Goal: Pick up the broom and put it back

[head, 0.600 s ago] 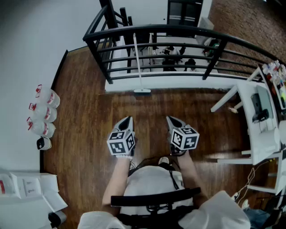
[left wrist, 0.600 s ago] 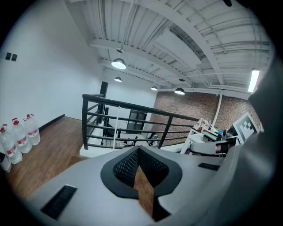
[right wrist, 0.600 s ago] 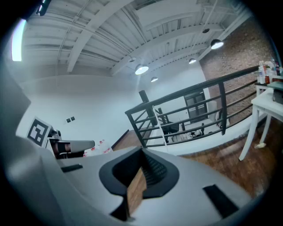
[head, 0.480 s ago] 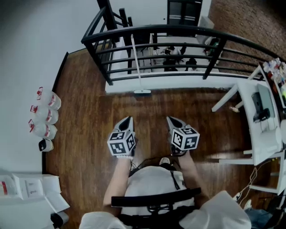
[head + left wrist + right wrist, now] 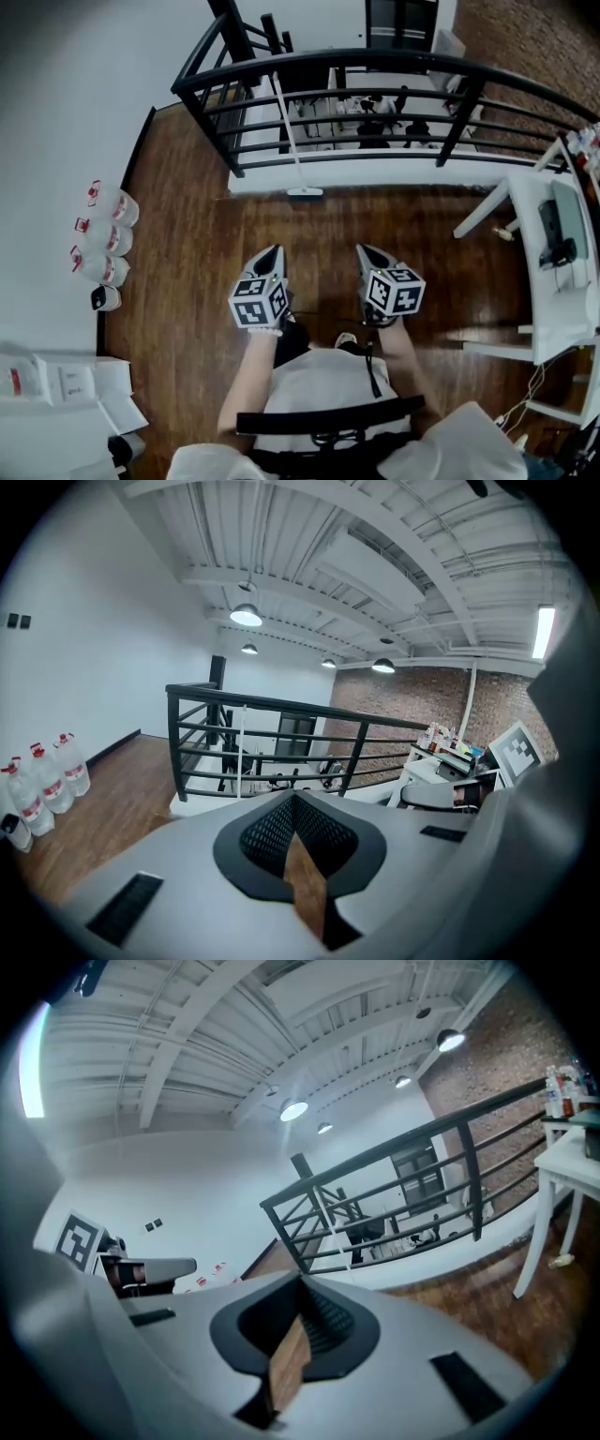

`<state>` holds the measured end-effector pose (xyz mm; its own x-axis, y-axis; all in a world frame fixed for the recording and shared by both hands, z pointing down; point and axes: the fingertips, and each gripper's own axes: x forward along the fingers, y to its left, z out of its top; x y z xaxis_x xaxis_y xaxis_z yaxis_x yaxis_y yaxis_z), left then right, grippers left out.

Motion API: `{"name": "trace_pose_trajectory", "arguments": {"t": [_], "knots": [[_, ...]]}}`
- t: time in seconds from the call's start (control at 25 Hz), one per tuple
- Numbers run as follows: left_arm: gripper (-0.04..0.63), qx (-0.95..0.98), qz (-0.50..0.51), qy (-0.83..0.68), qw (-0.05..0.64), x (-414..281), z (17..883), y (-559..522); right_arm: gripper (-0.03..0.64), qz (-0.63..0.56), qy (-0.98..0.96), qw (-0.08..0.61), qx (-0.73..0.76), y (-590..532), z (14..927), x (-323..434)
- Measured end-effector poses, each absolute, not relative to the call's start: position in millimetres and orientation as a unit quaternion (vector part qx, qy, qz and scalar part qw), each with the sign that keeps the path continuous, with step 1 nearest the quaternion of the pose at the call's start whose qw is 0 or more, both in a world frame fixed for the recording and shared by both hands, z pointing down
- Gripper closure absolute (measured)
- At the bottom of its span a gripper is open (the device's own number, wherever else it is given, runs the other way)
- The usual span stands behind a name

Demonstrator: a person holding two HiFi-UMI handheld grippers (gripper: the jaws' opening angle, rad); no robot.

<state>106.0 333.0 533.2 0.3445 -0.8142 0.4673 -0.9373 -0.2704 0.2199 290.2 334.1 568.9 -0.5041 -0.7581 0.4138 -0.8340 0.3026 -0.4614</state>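
The wooden floor (image 5: 187, 244) runs ahead of both hand-held grippers to a black railing (image 5: 375, 66); a white desk (image 5: 553, 281) stands off to the right hand-held gripper's outer side. The broom (image 5: 286, 131) leans on that railing, well ahead, nearer the left hand-held gripper (image 5: 270, 255); it and the right hand-held gripper (image 5: 366, 253) are both closed and empty. Likely risks: reaching with closed jaws would nudge the thin handle, sliding it along the rail; it could topple or slip between the bars.

Glossy wood floor (image 5: 187, 244), metal railing (image 5: 375, 58)
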Motion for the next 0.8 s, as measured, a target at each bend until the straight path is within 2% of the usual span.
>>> {"name": "trace_pose_trajectory", "arguments": {"t": [0.36,0.56,0.8], "knots": [[0.607,0.785,0.124,-0.561,0.232,85,542,260,0.609,0.315,-0.802,0.058,0.504,272,574,283],[0.607,0.792,0.117,-0.549,0.24,70,564,173,0.609,0.313,-0.794,0.062,0.517,194,592,268],[0.607,0.799,0.114,-0.529,0.262,29,570,67,0.609,0.32,-0.783,0.087,0.527,99,593,216]]}}
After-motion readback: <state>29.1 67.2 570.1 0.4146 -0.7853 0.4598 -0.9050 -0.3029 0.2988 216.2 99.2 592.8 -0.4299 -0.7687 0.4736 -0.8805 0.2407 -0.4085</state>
